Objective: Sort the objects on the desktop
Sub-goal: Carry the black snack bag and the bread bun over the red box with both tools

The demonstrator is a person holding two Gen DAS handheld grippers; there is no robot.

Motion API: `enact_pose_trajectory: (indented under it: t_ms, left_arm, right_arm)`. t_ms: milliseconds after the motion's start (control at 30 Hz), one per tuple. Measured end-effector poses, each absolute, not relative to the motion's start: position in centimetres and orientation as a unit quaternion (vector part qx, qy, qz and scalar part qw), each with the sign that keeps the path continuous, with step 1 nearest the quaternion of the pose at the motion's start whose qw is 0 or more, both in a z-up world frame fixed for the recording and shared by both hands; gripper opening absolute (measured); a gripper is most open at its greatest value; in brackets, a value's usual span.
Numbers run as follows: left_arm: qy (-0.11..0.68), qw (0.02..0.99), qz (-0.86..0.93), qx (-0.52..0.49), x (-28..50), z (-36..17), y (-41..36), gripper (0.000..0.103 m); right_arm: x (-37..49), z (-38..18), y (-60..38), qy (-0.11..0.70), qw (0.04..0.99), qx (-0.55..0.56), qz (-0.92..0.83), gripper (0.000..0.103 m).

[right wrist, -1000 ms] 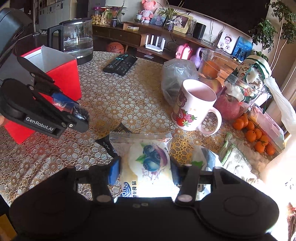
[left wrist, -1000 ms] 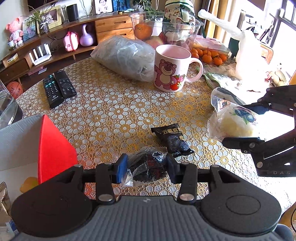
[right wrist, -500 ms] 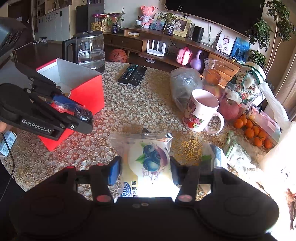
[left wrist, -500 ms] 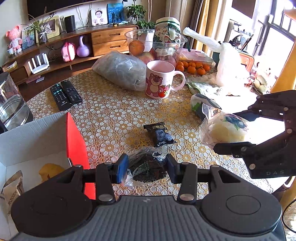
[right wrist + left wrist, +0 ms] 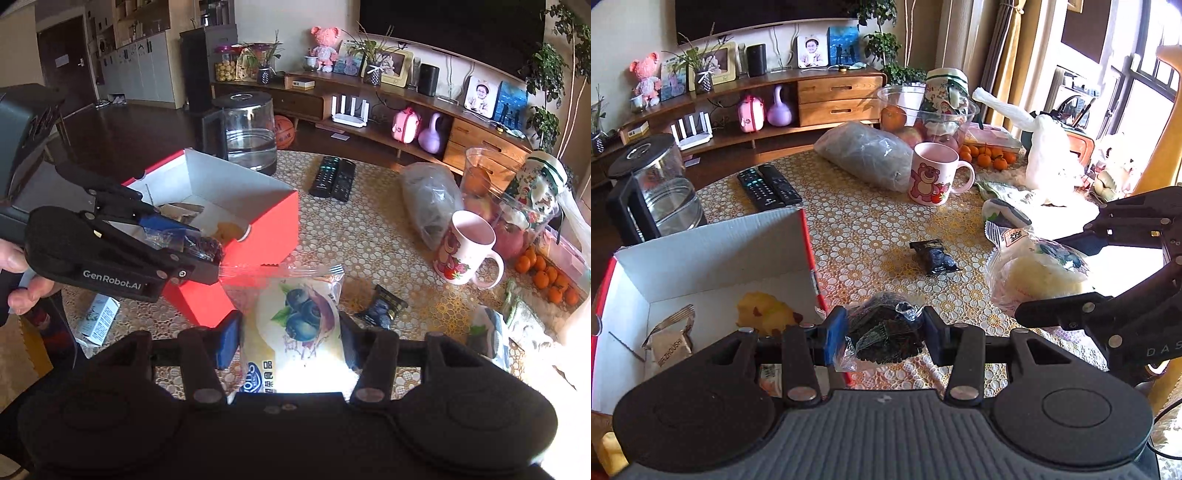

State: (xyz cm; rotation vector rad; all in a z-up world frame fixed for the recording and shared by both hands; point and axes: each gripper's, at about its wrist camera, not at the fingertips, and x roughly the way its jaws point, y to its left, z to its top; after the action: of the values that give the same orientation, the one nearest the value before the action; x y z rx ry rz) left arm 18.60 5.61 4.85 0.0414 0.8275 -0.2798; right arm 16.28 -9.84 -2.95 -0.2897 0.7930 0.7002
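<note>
My left gripper (image 5: 884, 332) is shut on a clear packet of dark snacks (image 5: 886, 334) and holds it above the right edge of the open red box (image 5: 713, 251). In the right wrist view it (image 5: 207, 254) hovers over the box (image 5: 258, 218). The box holds a yellow snack (image 5: 764, 312) and a brown packet (image 5: 670, 341). My right gripper (image 5: 290, 339) is shut on a blueberry bread bag (image 5: 299, 325), held above the table; the bag also shows in the left wrist view (image 5: 1038, 273). A small black snack packet (image 5: 934, 256) lies on the table.
A pink bear mug (image 5: 932, 177), a grey plastic bag (image 5: 864, 153), two remotes (image 5: 768, 186), a glass kettle (image 5: 653, 188), a fruit bowl (image 5: 923, 114), tangerines (image 5: 988, 157) and a white bag (image 5: 1049, 158) stand around the lace-covered table (image 5: 871, 229). A small white carton (image 5: 99, 314) lies left of the box.
Both grippers have risen and drawn back with their packets held. The left gripper has moved left, over the red box's edge; the box interior has come into view.
</note>
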Motion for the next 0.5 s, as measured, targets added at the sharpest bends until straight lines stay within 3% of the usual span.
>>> enact_pose_trajectory:
  t_ms: [500]
  left_arm:
    - [0.385, 0.920, -0.080, 0.006, 15.0, 7.1, 14.5, 0.044]
  right_arm:
    - [14.5, -1.6, -1.9, 0.381, 0.828, -0.117, 0.394, 0.053]
